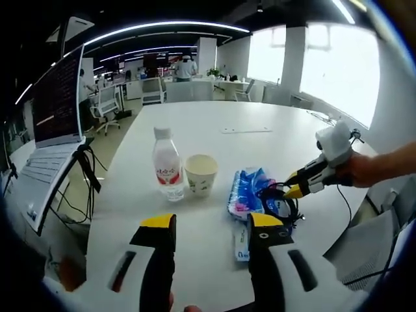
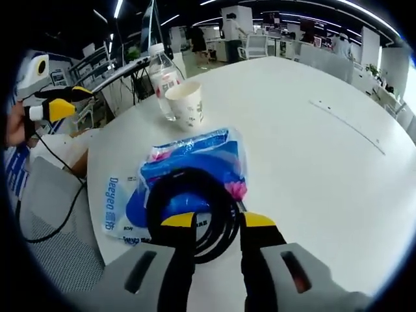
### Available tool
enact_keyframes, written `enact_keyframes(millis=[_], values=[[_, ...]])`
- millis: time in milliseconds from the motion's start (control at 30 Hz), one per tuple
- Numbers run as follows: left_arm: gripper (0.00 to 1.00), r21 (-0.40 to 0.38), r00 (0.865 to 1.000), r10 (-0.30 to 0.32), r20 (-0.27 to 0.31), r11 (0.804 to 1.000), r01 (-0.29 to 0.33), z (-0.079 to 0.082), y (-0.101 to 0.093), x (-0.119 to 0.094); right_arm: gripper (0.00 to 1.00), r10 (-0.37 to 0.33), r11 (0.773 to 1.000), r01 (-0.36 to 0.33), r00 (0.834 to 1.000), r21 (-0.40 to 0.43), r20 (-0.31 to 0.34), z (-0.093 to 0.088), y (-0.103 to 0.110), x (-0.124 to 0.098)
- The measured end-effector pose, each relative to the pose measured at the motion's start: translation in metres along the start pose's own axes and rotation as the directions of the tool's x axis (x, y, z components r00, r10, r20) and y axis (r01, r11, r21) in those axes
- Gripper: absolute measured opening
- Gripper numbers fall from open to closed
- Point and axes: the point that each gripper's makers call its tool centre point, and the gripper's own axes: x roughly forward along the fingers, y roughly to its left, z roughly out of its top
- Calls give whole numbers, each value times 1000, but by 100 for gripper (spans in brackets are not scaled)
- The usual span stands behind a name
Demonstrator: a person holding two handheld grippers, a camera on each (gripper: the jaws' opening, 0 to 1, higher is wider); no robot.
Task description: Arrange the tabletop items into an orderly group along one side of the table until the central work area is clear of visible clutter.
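On the white counter (image 1: 214, 156) a small group already stands together toward the near left: a clear water bottle (image 1: 167, 164) with a red label, a paper cup (image 1: 200, 174) just right of it, and right of that a blue plastic pack (image 1: 248, 190) that looks like wipes or tissues, with a flat blue-and-white sachet (image 1: 241, 247) at its near end. A coil of black cable (image 2: 190, 211) lies on top of the pack.

In the right gripper view, the right gripper (image 2: 218, 224) is down at the coil, its yellow-tipped fingers (image 2: 178, 222) parted with the near strands of the loop between them. Whether they pinch those strands cannot be told. The left gripper (image 1: 213, 227) hovers above the near counter edge, fingers apart and empty.

The cable is light and limp. It will sag and uncoil if lifted by one strand, so the better hold is across several turns where they bunch together at the near side of the loop. The pack beneath is soft, crinkly and probably slippery, so it may drag along with the cable; it is best pinched at a sealed end. The cup is light, likely crushable, and tips easily. The bottle is the heaviest piece, rigid enough to take by its body.
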Motion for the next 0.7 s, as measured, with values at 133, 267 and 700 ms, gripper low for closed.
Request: enact_keyframes(millis=[133,267,700], values=[[43,0,1000,2,-3,1000,-2,-1,1,0,23,-11,1000,10,1000,-12,-18,-4,-3,4],[43,-2,1000,4,-3,1000,-4,-1,3,0,16,-44,998,42,998,-44,-51,-10,-8,4],[43,5,1000,-1,-5,1000,1,1,2,1,18,-49,996,43,996,-73,-80,-13,-6,10]])
